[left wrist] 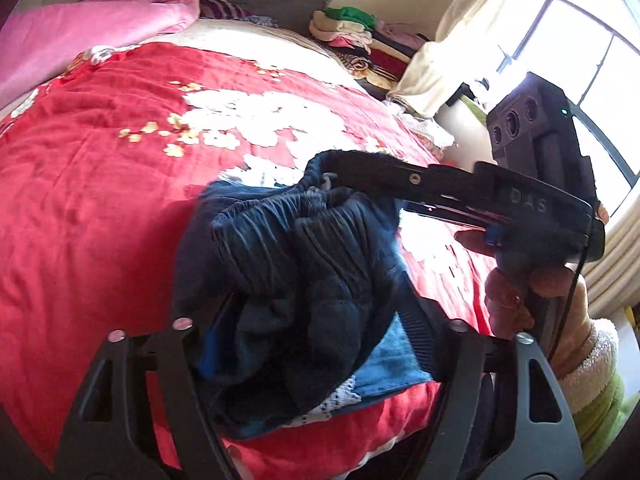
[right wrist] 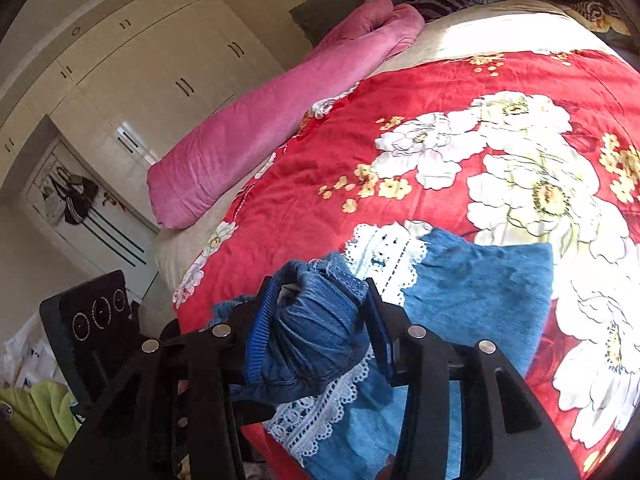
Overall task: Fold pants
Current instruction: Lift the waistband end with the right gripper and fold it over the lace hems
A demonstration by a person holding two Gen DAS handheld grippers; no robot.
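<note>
The pants (left wrist: 304,280) are blue denim with white lace trim and an elastic waistband, bunched up over the red floral bedspread (left wrist: 120,160). My left gripper (left wrist: 316,320) is shut on a dark bunched part of the waistband. The right gripper (left wrist: 340,168) comes in from the right in the left wrist view and pinches the waistband's far edge. In the right wrist view my right gripper (right wrist: 316,320) is shut on the gathered waistband (right wrist: 316,312); the rest of the pants (right wrist: 480,292) lies flat on the bed, its lace trim (right wrist: 384,264) showing.
A pink folded blanket (right wrist: 260,120) lies along the bed's far left side. Stacked clothes (left wrist: 352,36) sit at the bed's head corner. A white wardrobe (right wrist: 140,72) stands beyond the bed. A window and curtain (left wrist: 560,60) are on the right.
</note>
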